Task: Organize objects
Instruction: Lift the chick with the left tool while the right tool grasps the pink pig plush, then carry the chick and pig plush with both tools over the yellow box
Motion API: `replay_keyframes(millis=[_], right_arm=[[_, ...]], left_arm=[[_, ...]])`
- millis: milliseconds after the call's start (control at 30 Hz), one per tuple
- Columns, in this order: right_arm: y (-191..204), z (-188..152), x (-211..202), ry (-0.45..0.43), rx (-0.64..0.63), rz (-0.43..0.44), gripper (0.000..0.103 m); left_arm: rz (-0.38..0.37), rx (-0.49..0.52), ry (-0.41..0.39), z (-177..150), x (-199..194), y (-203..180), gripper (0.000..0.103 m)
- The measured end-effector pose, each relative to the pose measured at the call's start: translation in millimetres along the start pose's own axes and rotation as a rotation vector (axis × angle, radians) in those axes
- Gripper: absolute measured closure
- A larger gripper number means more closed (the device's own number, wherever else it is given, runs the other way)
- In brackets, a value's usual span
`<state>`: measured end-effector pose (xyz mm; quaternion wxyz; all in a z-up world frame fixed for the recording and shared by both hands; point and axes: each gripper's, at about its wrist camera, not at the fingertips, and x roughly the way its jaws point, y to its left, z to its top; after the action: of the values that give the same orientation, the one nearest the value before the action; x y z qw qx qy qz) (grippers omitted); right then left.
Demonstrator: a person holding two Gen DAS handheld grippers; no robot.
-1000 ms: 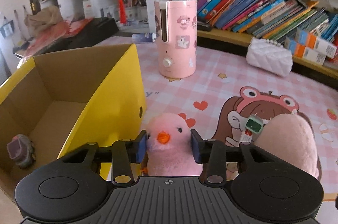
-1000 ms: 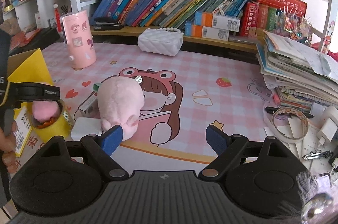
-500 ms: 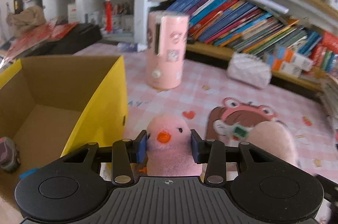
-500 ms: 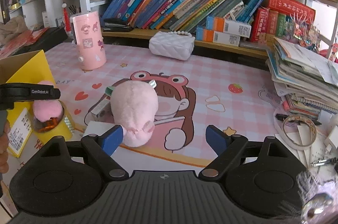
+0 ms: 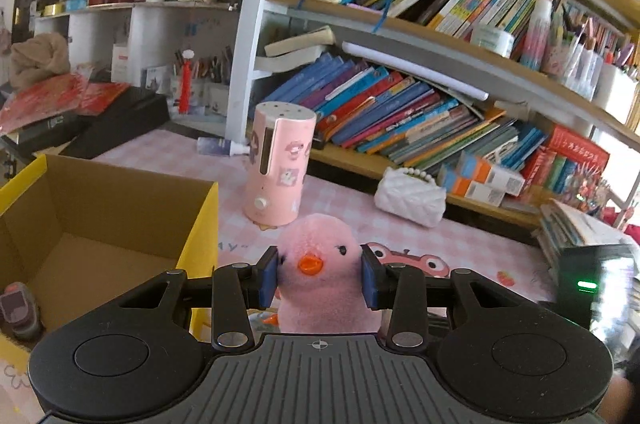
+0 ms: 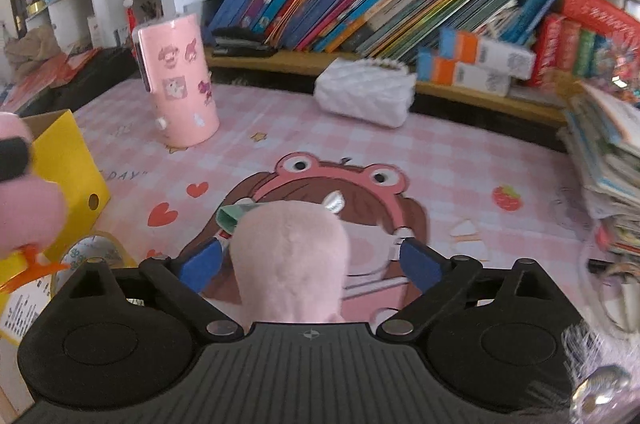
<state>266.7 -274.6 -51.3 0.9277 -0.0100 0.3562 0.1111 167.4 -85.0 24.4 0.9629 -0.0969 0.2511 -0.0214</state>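
Pink checked mat (image 6: 460, 152), 1 yellow box (image 5: 200, 224). Left gripper (image 5: 319, 276) pinches 1 pink chick (image 5: 320, 288). Right gripper (image 6: 310, 260), jaws just widened, straddles 1 pink plush (image 6: 288, 256) untouched.

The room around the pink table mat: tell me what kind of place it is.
Probably a child's study or bedroom desk at home. Packed shelves of leaning books run behind it, a cartoon frog-hat table mat covers the desk, and a plush chick and a cardboard box suggest toys being tidied.

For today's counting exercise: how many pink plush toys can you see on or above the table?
2. The chick is held up in the left gripper, beside the box. The other plush lies on the mat between the open right gripper's fingers. More may be hidden.
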Motion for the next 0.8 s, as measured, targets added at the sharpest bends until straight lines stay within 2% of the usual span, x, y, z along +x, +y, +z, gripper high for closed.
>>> replay_keyframes(millis=[67, 167, 200, 233, 333, 567, 800], right_arm=[[2.3, 1.4, 14.4, 0.032, -0.003, -0.002, 0.007], [1.2, -0.7, 30.4, 0.078, 0.008, -0.004, 0.013], [0.3, -1.3, 34.3, 0.096, 0.016, -0.001, 0.020], [-1.9, -2.8, 37.4, 0.113, 0.030, 0.020, 0.036], [-4.5, -4.4, 34.5, 0.112, 0.045, 0.038, 0.046], [-9.8, -4.1, -20.2, 0.003, 0.084, 0.013, 0.047], [-8.9, -18.5, -81.4, -0.030, 0.144, -0.029, 0.047]], left_arm=[[-0.006, -0.001, 0.000, -0.2, -4.8, 0.3, 0.065], [-0.010, -0.003, 0.004, -2.3, -10.4, 1.9, 0.065], [-0.008, -0.003, 0.005, -2.9, -11.5, 2.5, 0.065], [-0.007, -0.004, 0.007, -3.3, -12.5, 3.3, 0.065], [-0.003, -0.012, 0.007, -5.2, -15.4, 5.5, 0.065], [-0.030, -0.026, 0.011, -11.3, -18.1, 7.2, 0.065], [-0.109, -0.025, 0.016, -22.5, -30.5, 10.9, 0.065]])
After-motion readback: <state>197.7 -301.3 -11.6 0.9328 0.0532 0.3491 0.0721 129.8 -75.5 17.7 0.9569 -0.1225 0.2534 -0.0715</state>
